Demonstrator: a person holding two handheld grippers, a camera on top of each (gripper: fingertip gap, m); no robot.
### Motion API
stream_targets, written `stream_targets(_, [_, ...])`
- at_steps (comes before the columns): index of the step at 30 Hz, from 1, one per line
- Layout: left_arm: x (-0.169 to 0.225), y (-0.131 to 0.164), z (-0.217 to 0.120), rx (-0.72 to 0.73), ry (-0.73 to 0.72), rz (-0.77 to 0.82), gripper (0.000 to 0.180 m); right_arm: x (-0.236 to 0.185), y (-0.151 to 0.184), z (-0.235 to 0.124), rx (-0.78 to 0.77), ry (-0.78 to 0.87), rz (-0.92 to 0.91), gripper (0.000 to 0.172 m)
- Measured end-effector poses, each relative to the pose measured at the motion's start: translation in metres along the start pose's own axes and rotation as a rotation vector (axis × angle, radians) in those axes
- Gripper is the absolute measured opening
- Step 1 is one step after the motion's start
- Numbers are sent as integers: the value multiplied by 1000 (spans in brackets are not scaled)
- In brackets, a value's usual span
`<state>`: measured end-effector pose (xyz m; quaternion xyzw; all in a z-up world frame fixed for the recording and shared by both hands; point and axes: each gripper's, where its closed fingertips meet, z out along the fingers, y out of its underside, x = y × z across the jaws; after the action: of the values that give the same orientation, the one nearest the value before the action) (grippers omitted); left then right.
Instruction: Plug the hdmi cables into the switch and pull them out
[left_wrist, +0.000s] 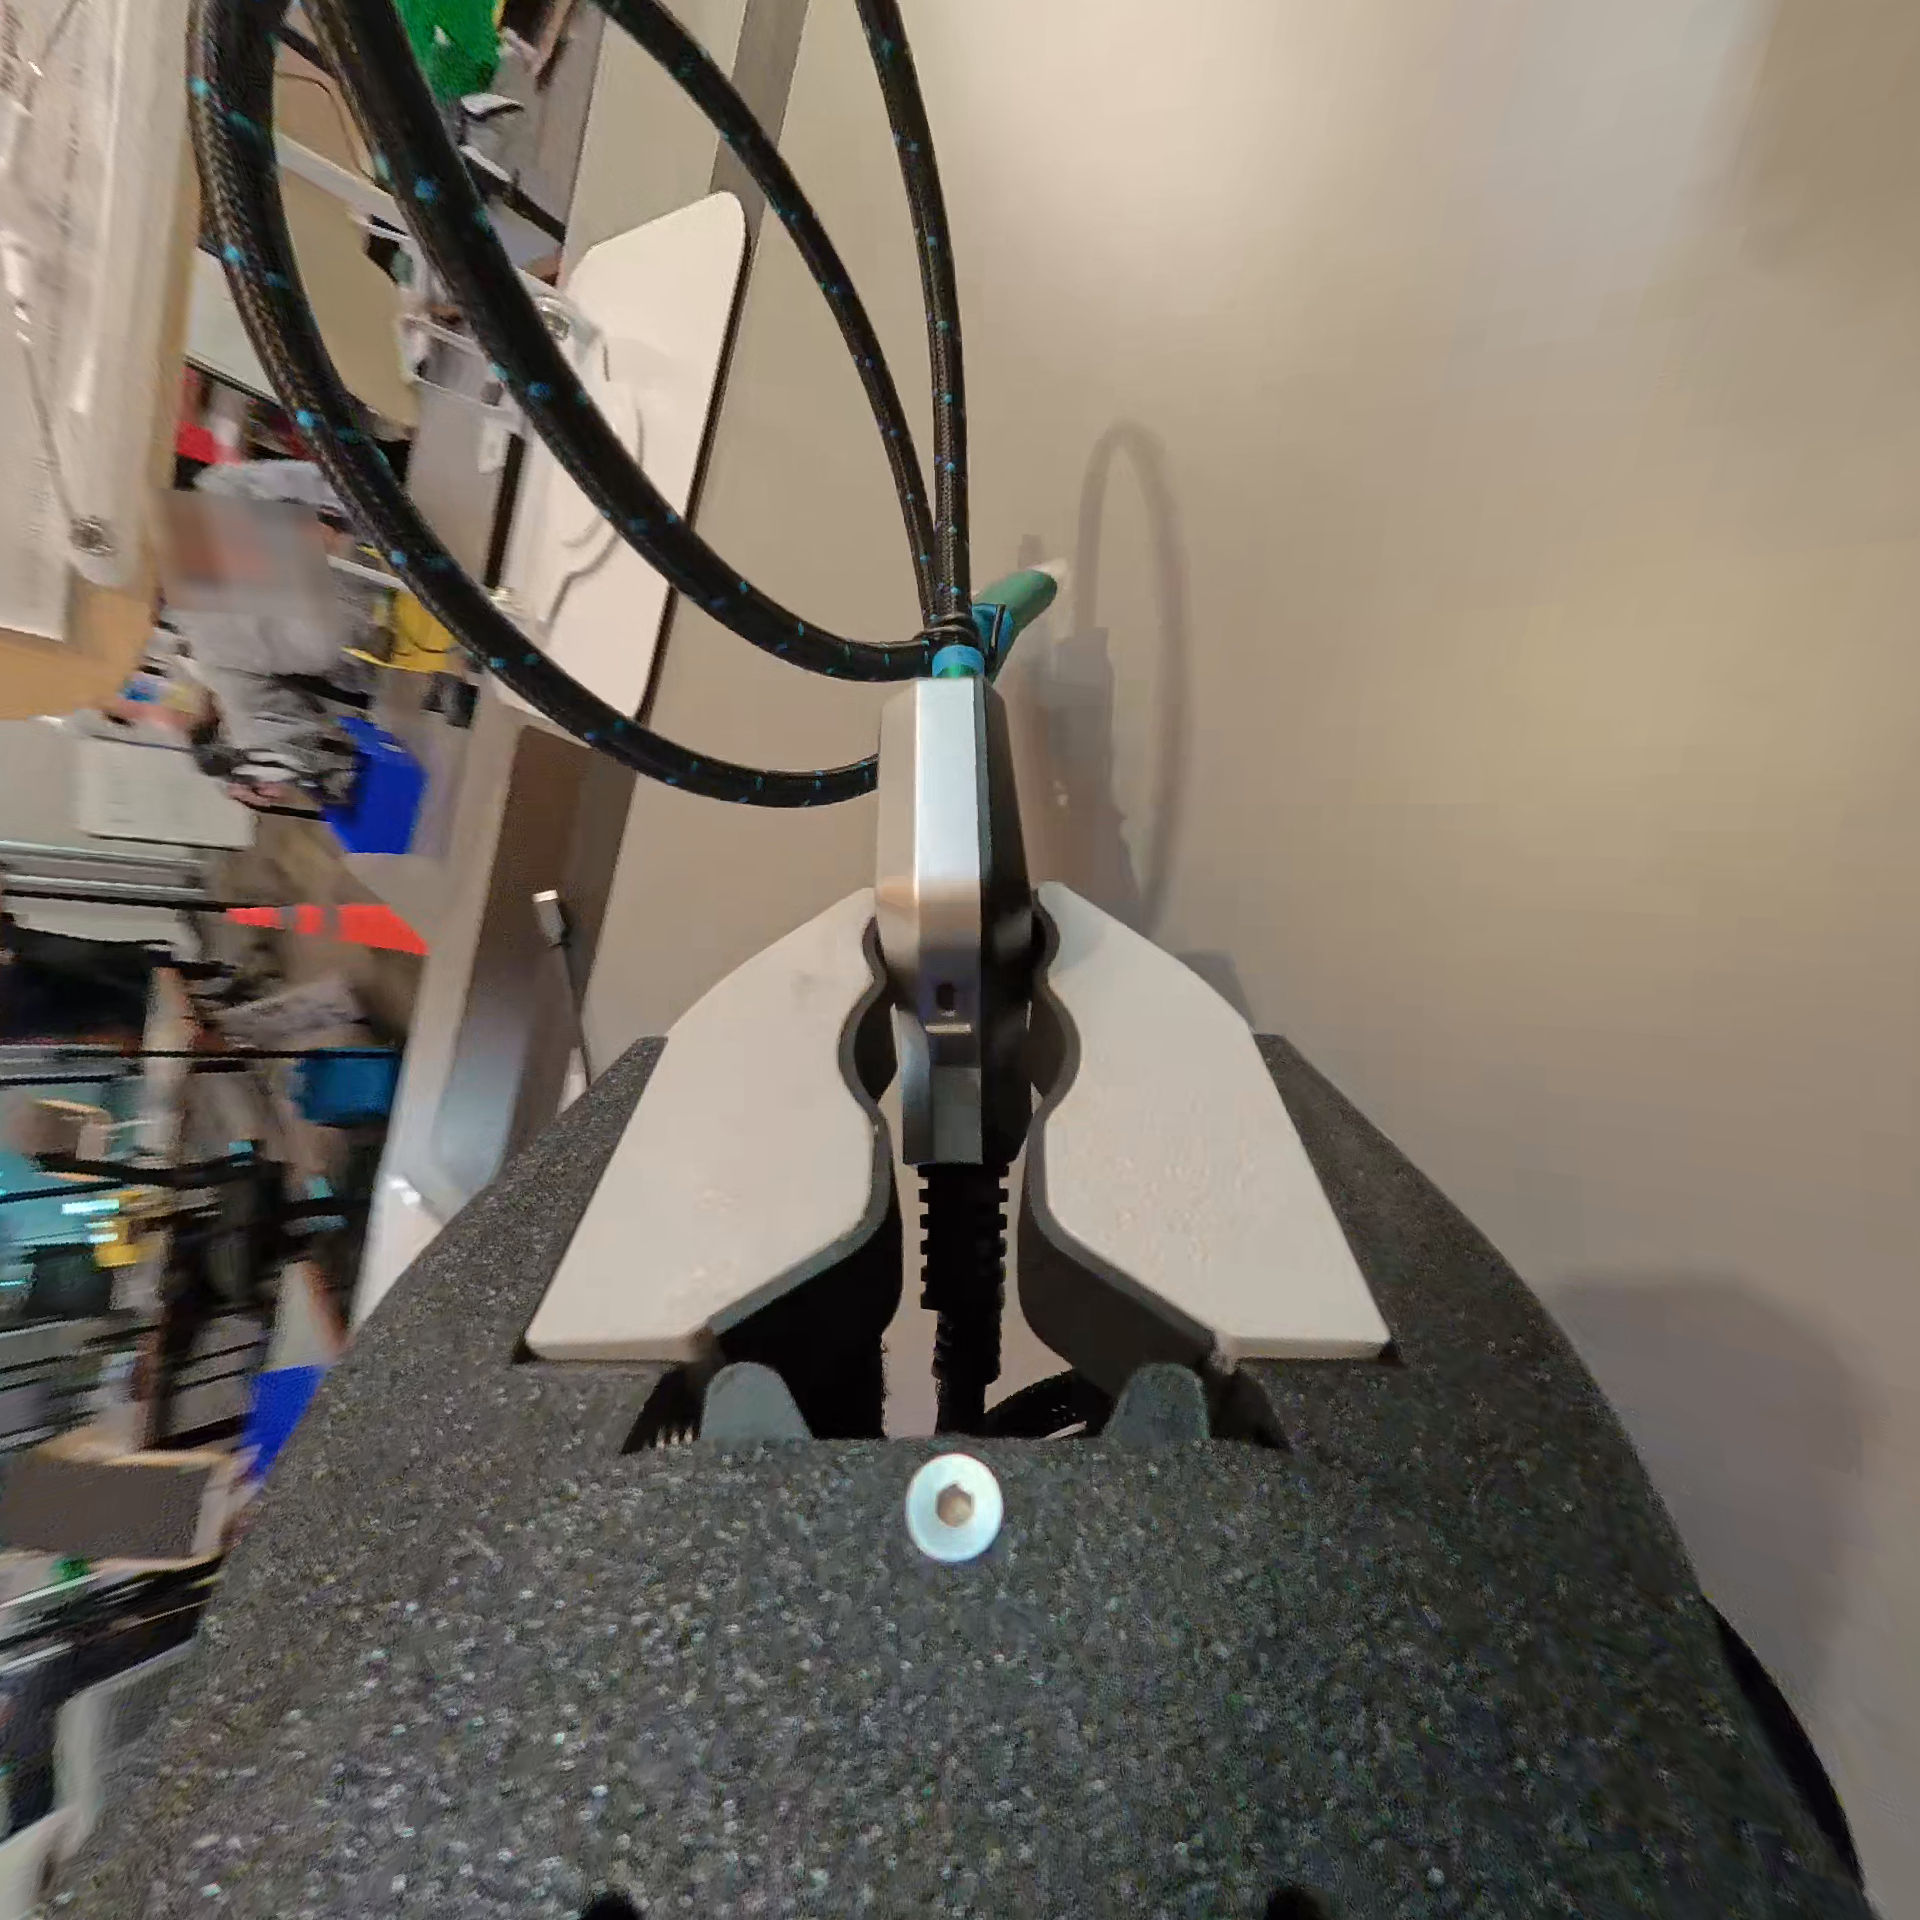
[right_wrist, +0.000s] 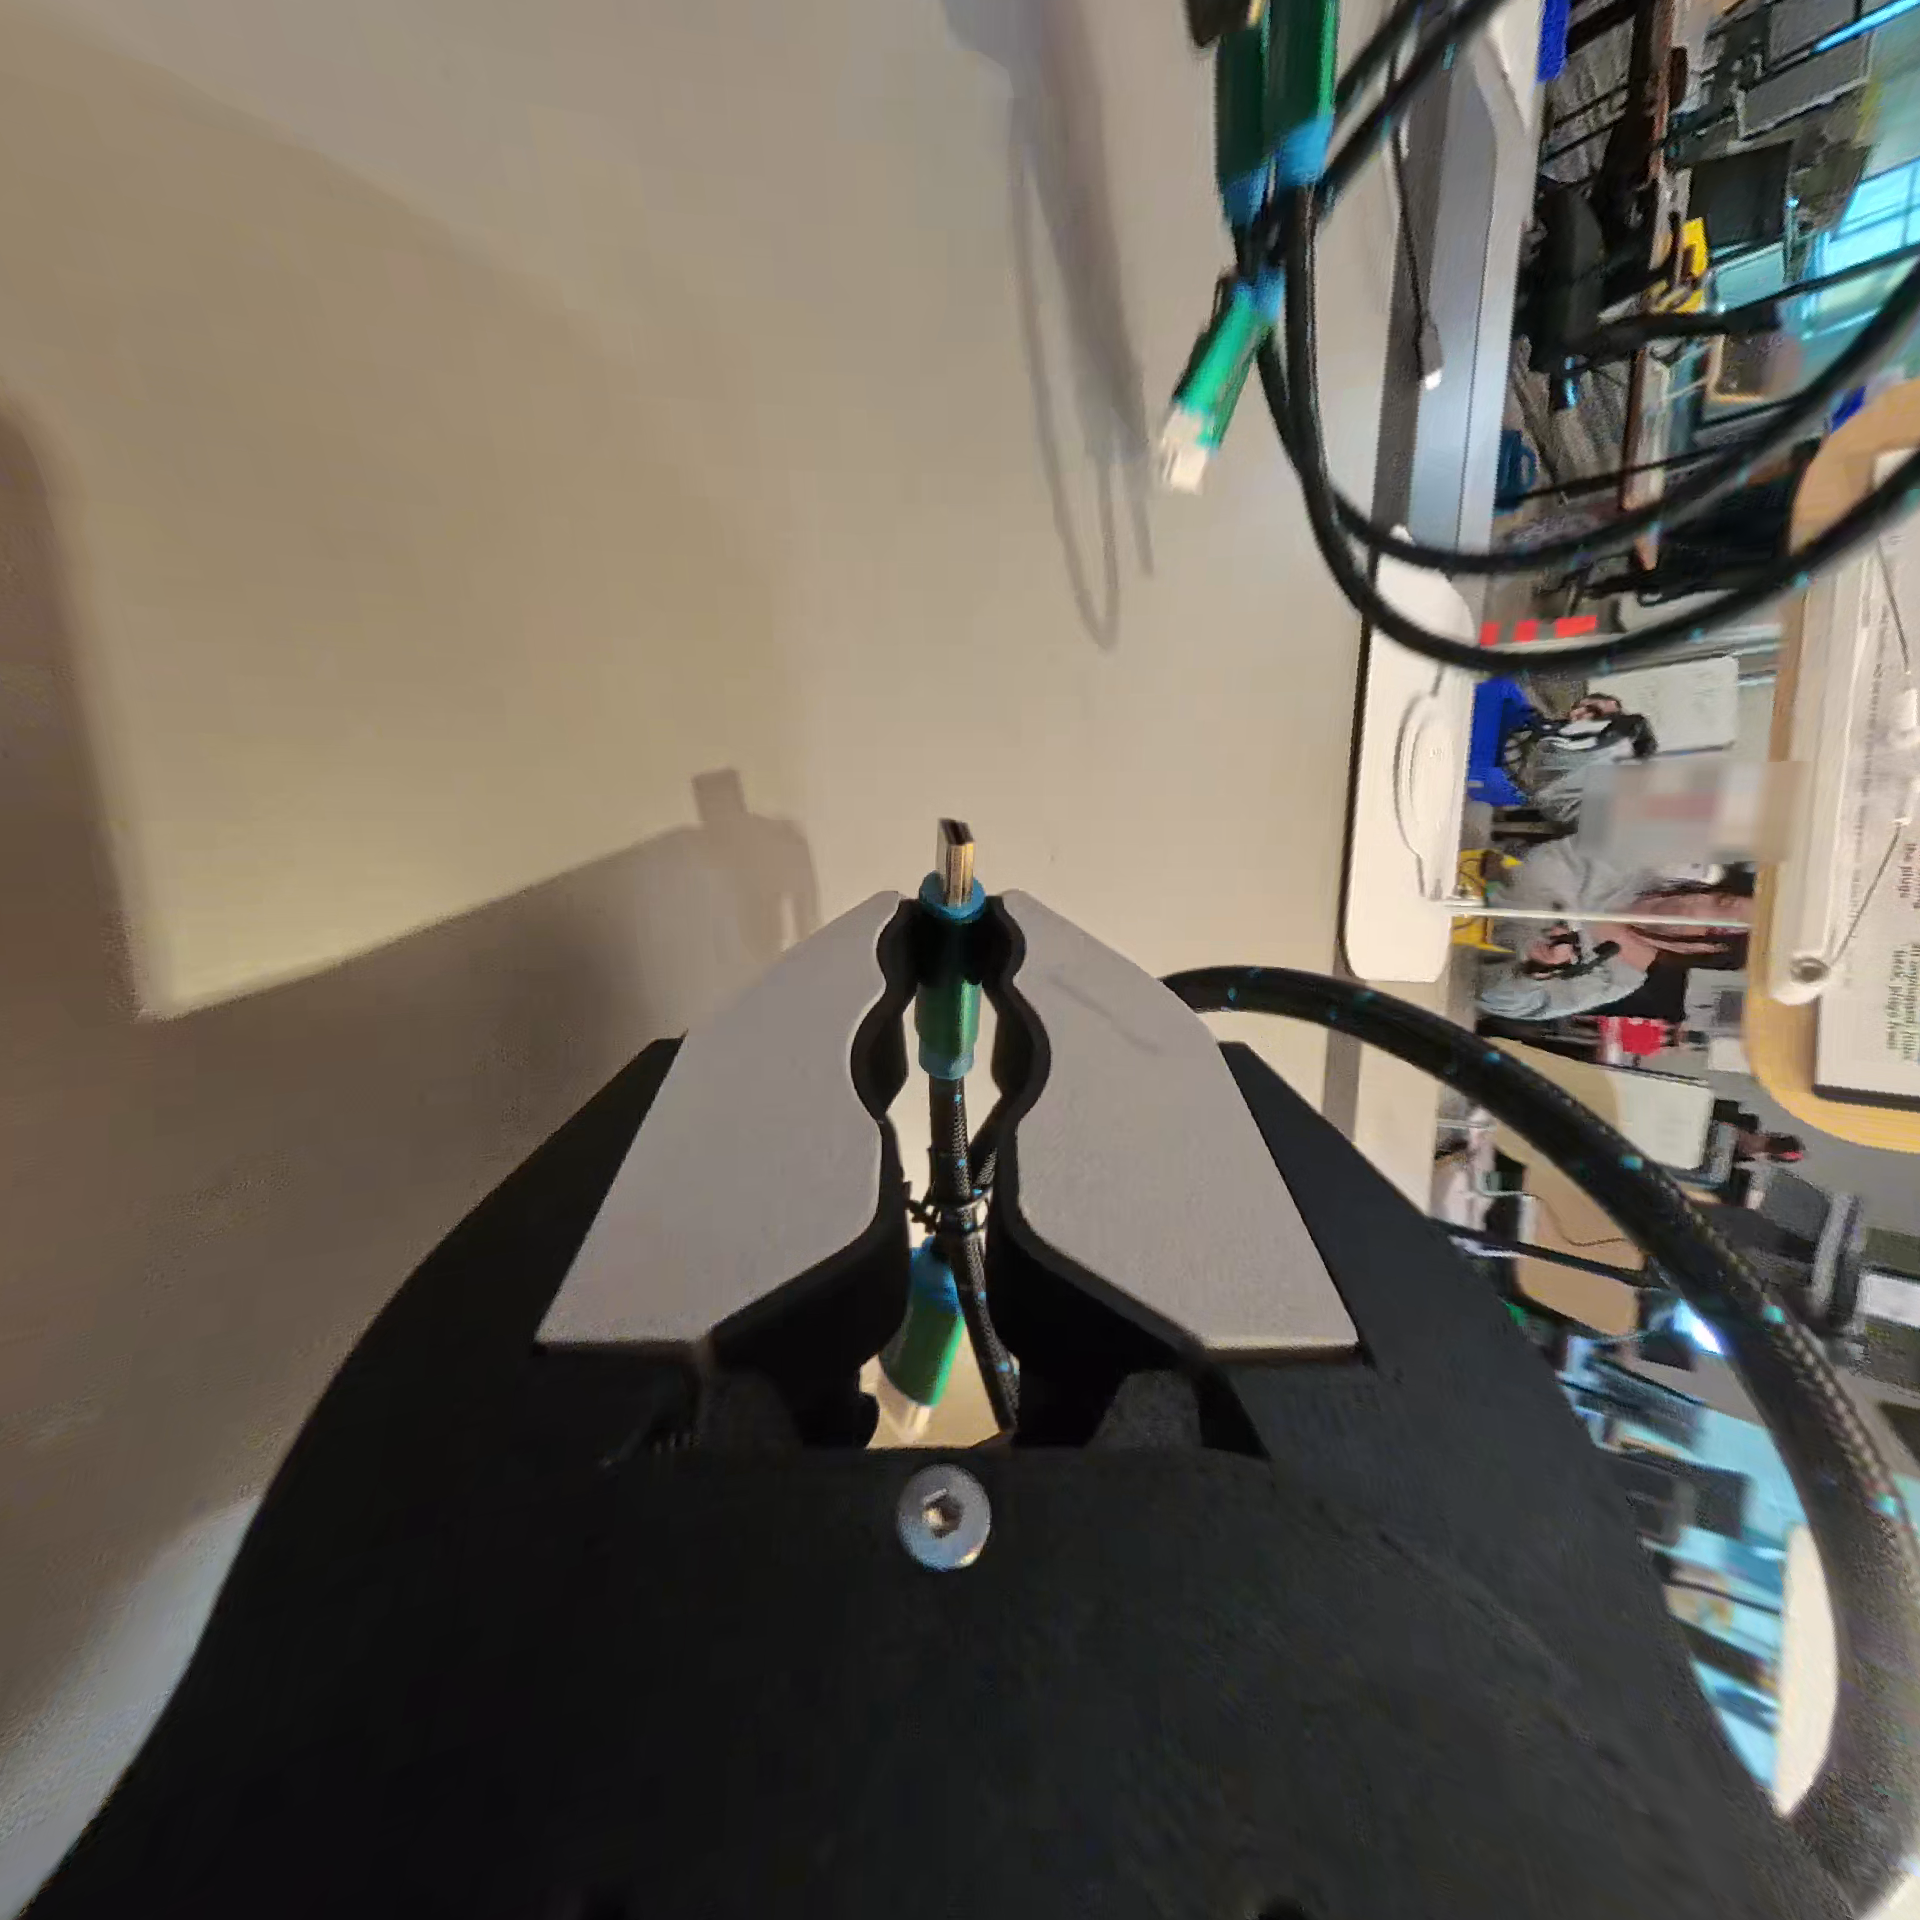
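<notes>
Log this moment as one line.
left gripper: shut on silver adapter | right gripper: shut on green plug, metal tip forward | braided cable loops right | backdrop: beige wall

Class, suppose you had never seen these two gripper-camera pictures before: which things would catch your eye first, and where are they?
In the left wrist view, the left gripper clamps a silver and black adapter block standing upright at centre, with black braided cable looping away up and left. In the right wrist view, the right gripper grips a green plug whose metal tip pokes out beyond the fingertips toward the cream surface.
</notes>
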<state>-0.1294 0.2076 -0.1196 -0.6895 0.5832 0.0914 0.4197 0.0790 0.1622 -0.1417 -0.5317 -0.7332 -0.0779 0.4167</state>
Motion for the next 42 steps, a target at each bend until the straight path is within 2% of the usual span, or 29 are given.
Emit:
stream_targets(2, [1,-8,3,28,65,-103,21,-2,-15,-1,6,-38,112,11])
stream_targets(4, [7,-14,7,60,140,-204,21,-6,-22,-5,19,-118,304,11])
stream_targets(7, [13,-13,15,87,191,-285,21,-1,-16,-18,35,-138,546,11])
stream_targets(10, [18,-3,24,90,211,-347,21,11,4,-47,14,-115,693,11])
stream_targets(13, [17,-1,25,140,244,-445,21,36,30,-94,26,-73,839,12])
stream_targets(17, [15,1,25,158,257,-484,21,78,63,-165,152,-41,1061,11])
stream_targets(20, [15,1,24,167,252,-484,21,99,88,-205,234,-19,1192,12])
stream_targets(28, [17,3,21,176,247,-491,21,121,163,-266,328,98,1494,11])
stream_targets(31, [17,4,20,175,247,-488,21,121,189,-286,345,73,1566,11])
stream_targets(35, [17,3,20,172,246,-481,21,93,224,-283,165,-107,1609,11])
stream_targets(39, [17,2,21,173,250,-478,21,59,245,-245,-13,-355,1599,12])
stream_targets(42, [17,1,22,171,249,-477,21,45,261,-213,-90,-450,1609,12])
